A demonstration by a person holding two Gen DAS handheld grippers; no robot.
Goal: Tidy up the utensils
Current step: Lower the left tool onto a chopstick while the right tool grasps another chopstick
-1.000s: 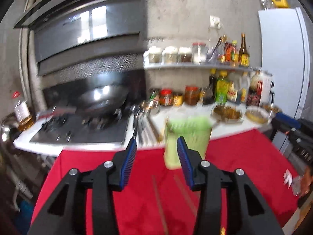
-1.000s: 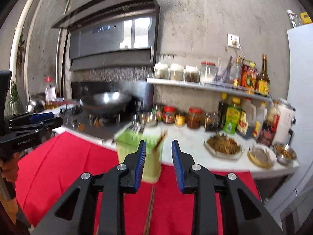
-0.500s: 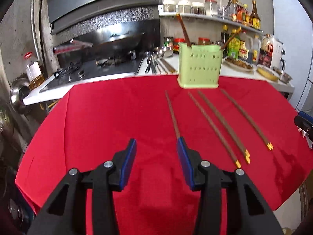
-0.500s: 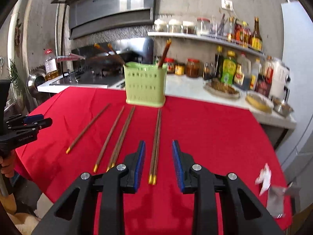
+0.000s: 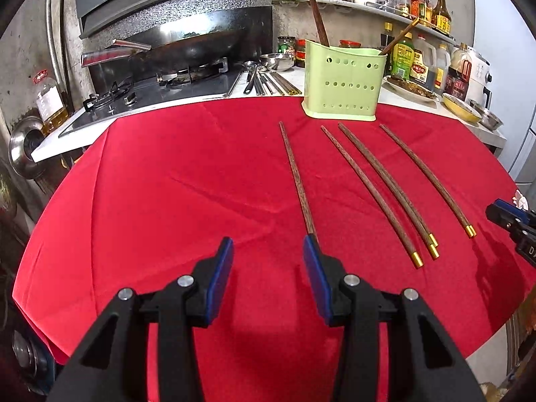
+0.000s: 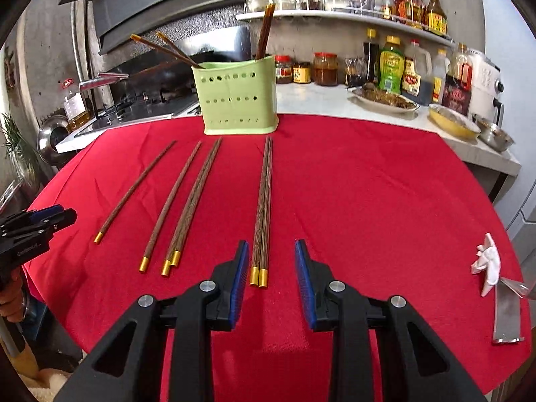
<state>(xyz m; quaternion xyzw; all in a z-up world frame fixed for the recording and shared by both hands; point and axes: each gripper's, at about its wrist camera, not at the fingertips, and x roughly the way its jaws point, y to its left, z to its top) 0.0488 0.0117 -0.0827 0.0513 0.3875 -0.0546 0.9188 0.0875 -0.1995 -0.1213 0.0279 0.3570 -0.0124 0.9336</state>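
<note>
Several brown chopsticks with gold ends lie on the red cloth (image 5: 167, 184) in front of a green perforated holder (image 5: 341, 87). My left gripper (image 5: 268, 244) is open, low over the cloth. The leftmost chopstick (image 5: 296, 177) ends just behind its right fingertip (image 5: 310, 248). My right gripper (image 6: 272, 244) is open too. A close pair of chopsticks (image 6: 264, 207) runs from the holder (image 6: 238, 97) toward it, gold ends lying between the fingers, untouched. The holder has a few chopsticks (image 6: 264, 26) standing in it.
The stove with a wok (image 5: 187, 43) and a counter with loose metal utensils (image 5: 264, 82) sit behind the table, with jars, bottles and dishes (image 6: 385, 97) to the right. A crumpled white paper (image 6: 487, 264) and a metal strip (image 6: 507, 315) lie near the cloth's right edge.
Both grippers dropped and tipped down toward the table. The views swung from the kitchen wall to the red cloth, and the chopsticks now lie close ahead. The jaws kept their width.
</note>
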